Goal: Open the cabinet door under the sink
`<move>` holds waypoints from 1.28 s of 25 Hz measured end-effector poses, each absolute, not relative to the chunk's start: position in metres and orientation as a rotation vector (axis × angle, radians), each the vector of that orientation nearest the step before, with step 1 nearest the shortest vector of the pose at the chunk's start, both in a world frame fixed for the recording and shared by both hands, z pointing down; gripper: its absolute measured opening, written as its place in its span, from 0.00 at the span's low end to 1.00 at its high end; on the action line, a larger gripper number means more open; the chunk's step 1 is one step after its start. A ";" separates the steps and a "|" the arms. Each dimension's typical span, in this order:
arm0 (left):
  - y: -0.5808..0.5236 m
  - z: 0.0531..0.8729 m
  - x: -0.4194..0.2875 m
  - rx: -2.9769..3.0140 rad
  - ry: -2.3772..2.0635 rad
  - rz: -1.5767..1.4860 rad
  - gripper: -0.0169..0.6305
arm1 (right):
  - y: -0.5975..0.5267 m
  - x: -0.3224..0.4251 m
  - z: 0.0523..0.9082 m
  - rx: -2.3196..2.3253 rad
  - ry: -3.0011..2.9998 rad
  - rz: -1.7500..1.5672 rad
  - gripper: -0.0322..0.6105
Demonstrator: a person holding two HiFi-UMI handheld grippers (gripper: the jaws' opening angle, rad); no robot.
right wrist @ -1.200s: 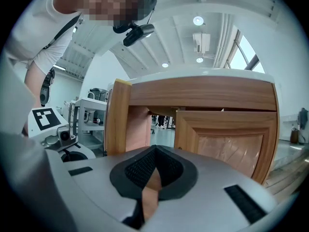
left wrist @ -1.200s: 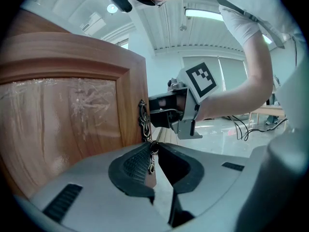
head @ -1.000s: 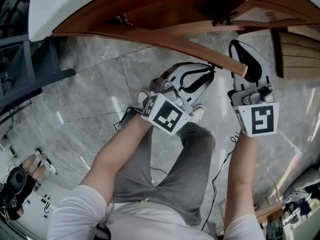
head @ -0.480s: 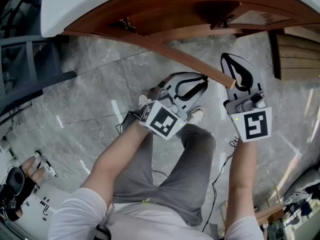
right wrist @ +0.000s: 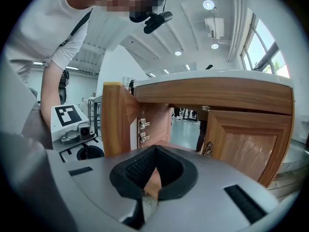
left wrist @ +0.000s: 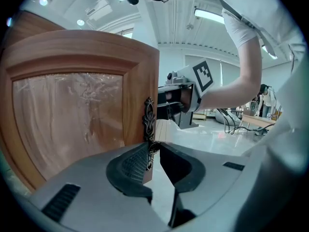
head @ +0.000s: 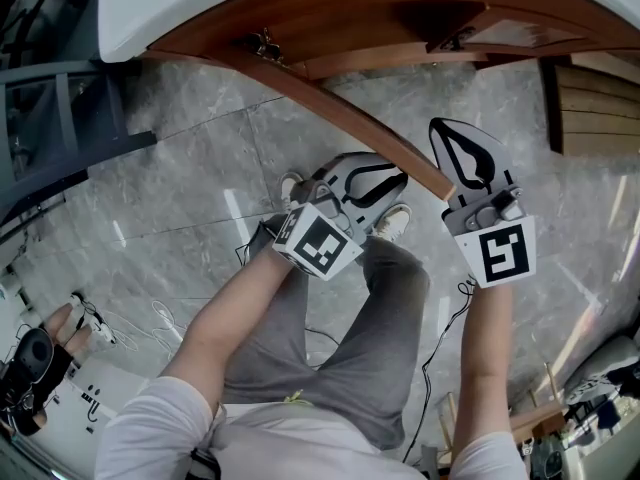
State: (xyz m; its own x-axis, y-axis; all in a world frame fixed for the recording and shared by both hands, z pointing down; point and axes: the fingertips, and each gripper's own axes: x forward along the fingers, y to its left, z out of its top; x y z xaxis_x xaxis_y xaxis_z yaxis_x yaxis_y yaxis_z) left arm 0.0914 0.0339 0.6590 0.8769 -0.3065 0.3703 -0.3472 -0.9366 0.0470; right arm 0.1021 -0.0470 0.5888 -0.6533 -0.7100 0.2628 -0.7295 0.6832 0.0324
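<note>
Bronze handle [left wrist: 148, 116] between left gripper [left wrist: 154, 148] jaws

Looks like a lab or test hall, not a real bathroom: wooden sink cabinet [right wrist: 212, 95] parked on grey stone tiles [head: 190, 178], loose cables [head: 160, 320] at 8 o'clock, spotlights [right wrist: 208, 4] and AC unit [right wrist: 214, 27] at 1 o'clock, big window [right wrist: 263, 42] at 2.

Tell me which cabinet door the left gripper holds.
The open door, whose ornate handle sits between the left gripper's fingers; the other door has no gripper at it.
</note>
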 end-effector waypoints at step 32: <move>0.016 0.574 -0.012 2.693 -1.128 0.429 0.05 | 0.009 0.037 0.593 0.803 -2.523 0.130 0.10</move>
